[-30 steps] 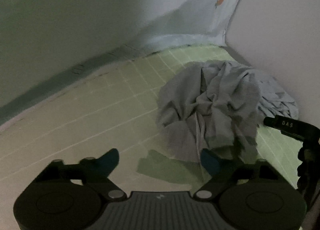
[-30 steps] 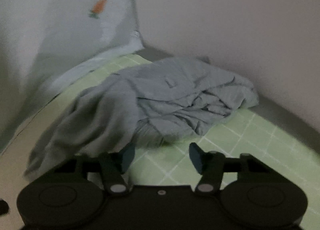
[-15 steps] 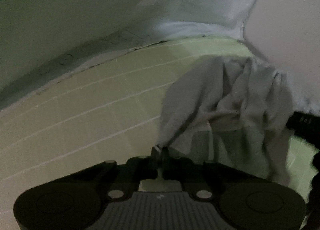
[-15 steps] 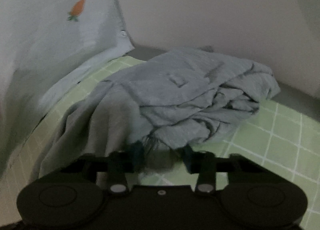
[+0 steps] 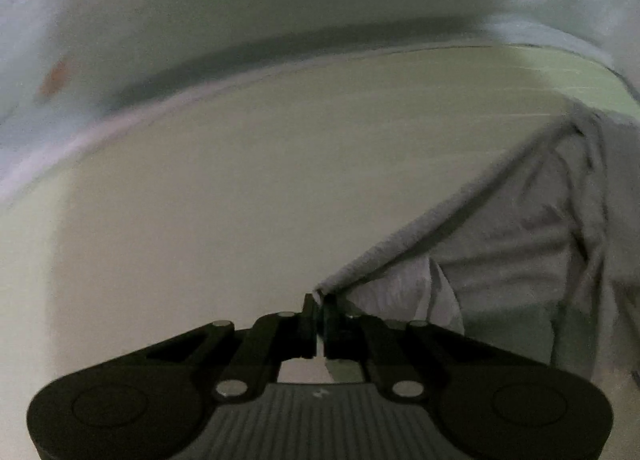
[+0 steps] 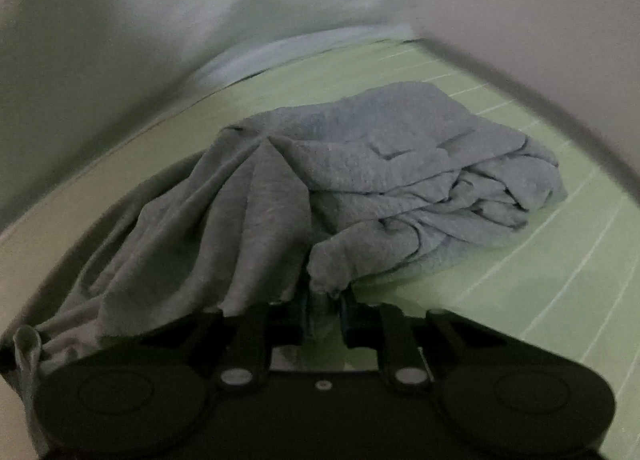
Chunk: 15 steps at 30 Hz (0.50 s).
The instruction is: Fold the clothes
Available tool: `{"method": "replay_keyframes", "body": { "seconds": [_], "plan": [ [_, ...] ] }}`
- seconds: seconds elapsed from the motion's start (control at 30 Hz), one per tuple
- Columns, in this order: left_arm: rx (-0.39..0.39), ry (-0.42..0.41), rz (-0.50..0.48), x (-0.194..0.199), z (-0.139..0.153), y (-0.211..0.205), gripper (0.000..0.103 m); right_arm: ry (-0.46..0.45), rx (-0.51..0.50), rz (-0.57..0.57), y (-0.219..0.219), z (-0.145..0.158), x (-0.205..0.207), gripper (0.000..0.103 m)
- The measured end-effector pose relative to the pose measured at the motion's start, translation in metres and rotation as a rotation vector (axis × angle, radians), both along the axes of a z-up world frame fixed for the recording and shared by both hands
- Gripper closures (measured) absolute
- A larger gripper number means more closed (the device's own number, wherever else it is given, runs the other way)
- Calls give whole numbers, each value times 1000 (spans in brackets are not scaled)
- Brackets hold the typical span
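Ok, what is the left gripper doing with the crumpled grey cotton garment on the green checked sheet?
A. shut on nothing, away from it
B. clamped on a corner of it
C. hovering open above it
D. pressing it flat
B: the left gripper is shut on a corner of the crumpled grey cotton garment, which stretches taut from it over the green checked sheet.

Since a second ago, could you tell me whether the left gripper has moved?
Yes. The left gripper, shut on a corner of the grey garment, has pulled leftward along the green checked sheet, away from the corner where the walls meet.
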State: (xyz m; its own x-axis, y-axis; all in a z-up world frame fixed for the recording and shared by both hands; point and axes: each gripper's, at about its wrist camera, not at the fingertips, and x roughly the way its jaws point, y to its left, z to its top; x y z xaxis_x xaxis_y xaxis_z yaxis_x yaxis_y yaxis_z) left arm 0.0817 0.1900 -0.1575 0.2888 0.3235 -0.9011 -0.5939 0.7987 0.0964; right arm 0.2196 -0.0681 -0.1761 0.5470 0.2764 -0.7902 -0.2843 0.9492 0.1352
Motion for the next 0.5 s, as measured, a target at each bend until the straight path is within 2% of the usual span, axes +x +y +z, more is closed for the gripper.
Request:
{"method": "replay_keyframes", "body": {
  "seconds": [0.2,0.37,0.43,0.5],
  "plan": [
    [53,40,325,-154,18,50,100,53,22,270,62,11,-86,88],
    [58,41,560,-255,26,91,99,98,39,442,110,22,-154,87],
    [47,25,630,-287,31,103,99,134,62,473,119,27,-170,81],
    [27,-18,653,-304,35,105,92,160,93,459,121,31,-176,71]
  ]
}}
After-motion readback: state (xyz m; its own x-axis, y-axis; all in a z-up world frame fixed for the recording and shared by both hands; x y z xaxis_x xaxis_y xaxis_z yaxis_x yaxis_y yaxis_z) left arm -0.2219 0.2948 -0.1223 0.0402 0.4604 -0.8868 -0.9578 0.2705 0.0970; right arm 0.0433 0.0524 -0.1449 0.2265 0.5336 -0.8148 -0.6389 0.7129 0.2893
